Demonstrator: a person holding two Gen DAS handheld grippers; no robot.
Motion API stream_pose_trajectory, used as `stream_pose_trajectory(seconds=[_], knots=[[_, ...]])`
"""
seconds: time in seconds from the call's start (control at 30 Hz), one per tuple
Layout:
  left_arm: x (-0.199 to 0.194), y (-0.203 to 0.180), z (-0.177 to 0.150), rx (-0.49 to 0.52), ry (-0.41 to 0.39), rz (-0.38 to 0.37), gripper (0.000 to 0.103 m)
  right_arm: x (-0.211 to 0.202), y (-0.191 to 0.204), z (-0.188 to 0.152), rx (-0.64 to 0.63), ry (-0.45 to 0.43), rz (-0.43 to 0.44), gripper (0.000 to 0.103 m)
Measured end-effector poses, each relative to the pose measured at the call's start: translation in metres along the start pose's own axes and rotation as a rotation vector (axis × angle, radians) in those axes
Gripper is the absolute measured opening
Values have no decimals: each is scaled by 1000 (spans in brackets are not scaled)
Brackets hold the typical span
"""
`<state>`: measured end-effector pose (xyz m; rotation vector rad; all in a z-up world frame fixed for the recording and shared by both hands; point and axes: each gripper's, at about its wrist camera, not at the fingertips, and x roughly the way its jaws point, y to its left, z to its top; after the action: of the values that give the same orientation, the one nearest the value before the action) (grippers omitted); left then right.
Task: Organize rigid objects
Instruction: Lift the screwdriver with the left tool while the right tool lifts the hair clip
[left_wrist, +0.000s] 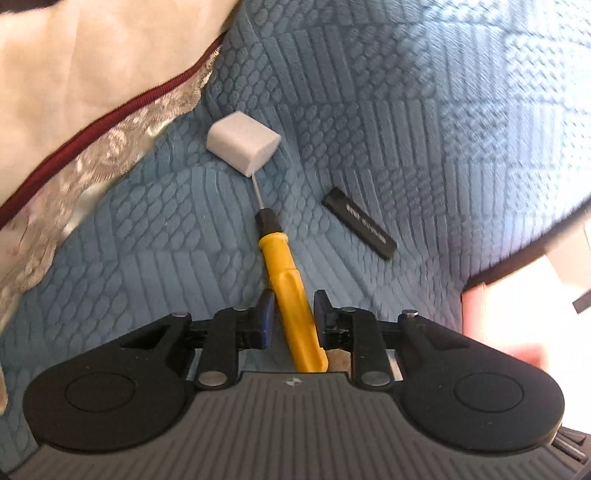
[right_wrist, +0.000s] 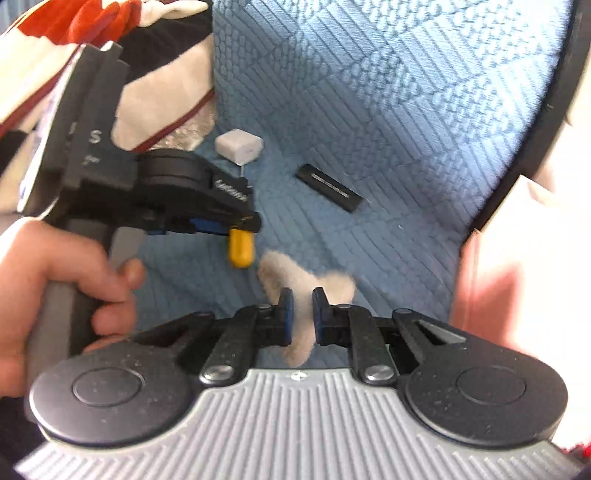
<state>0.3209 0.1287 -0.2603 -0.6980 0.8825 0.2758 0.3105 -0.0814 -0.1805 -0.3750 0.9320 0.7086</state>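
The screwdriver with its yellow handle sits between the jaws of the left gripper, which are clamped on it; its thin metal tip reaches to the white block and seems to touch it or enter it, I cannot tell which. In the right wrist view only the end of the handle shows under the left gripper, the rest is hidden. The right gripper has its jaws closed on one pale, fuzzy thing, too blurred to name. I count one screwdriver, one white block and one black flat bar with unreadable writing, all over the blue quilted cover. A bare hand wraps around the left gripper's grip, fingers curled, holding it level.
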Motion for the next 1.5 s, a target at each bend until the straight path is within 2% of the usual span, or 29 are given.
stream_pose_trajectory(seconds=[0.2,0.33,0.53,0.63,0.77,0.97,1.07,1.2,1.27,1.3,1.5], knots=[[-19,5,-21,24,5,-7,21,-18,5,-23,34,-3,-14,11],[-40,15,-44,-12,15,-39,20,-25,9,-38,54,0,-20,10],[-60,10,-69,69,15,-11,20,-41,16,-53,61,-18,-32,10],[-71,10,-79,84,11,-19,20,-42,16,-64,104,-3,-1,10],[-83,15,-95,78,14,-19,20,-47,22,-62,82,-34,-13,10],[-90,23,-107,45,17,-14,20,-45,12,-62,142,-64,3,10],[-86,21,-108,59,28,-4,20,-40,6,-59,170,-81,-6,13],[-81,22,-109,62,36,5,20,-27,-2,-53,204,-55,32,18],[-81,23,-109,55,35,5,20,-24,0,-52,207,-58,45,36],[-81,23,-109,53,33,5,20,-22,1,-51,203,-59,46,38],[-80,22,-110,53,29,15,20,-2,2,-45,200,-48,6,38]])
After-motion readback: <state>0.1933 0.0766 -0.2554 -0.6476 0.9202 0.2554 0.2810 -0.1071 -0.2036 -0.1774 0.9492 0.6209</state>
